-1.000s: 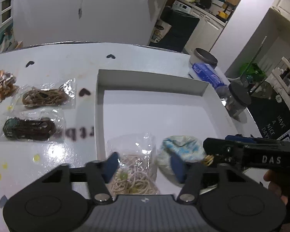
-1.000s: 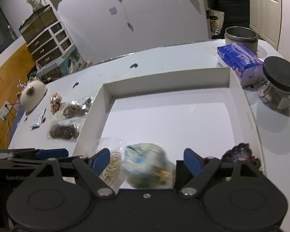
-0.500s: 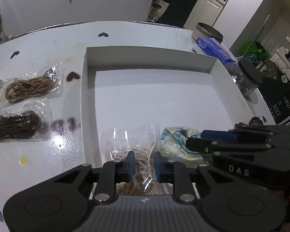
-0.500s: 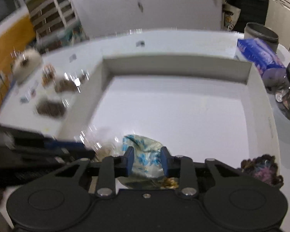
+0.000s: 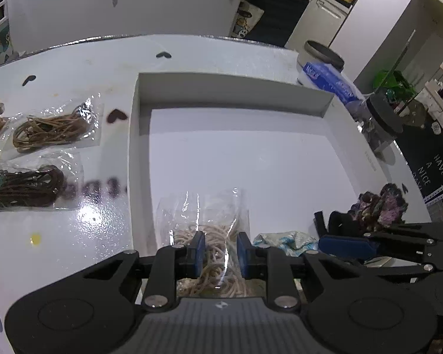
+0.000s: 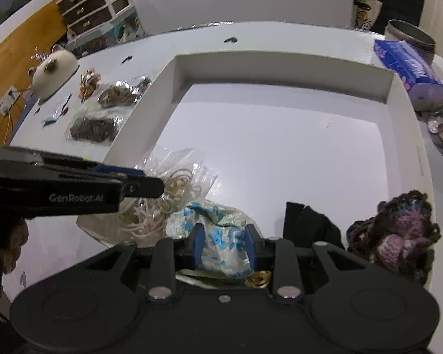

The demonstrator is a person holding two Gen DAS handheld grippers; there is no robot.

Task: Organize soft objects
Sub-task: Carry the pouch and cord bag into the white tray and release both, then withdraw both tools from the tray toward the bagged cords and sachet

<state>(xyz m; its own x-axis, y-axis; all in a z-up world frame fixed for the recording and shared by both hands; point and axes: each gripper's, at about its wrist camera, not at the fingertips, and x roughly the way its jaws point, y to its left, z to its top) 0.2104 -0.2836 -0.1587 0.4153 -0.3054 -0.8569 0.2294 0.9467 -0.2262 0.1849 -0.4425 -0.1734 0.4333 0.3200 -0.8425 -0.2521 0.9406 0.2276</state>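
Blue-padded left claw (image 5: 220, 250) pinching cord bag (image 5: 205, 236), right claw (image 6: 224, 246) clamping floral pouch (image 6: 221, 230)

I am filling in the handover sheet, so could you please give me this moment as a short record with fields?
left tool: shut on the bag of cream cord
right tool: shut on the blue floral fabric bundle
white tray: holds both gripped items at its near edge
left of tray: bag of tan cord, bag of dark cord
right of tray: crocheted purple piece
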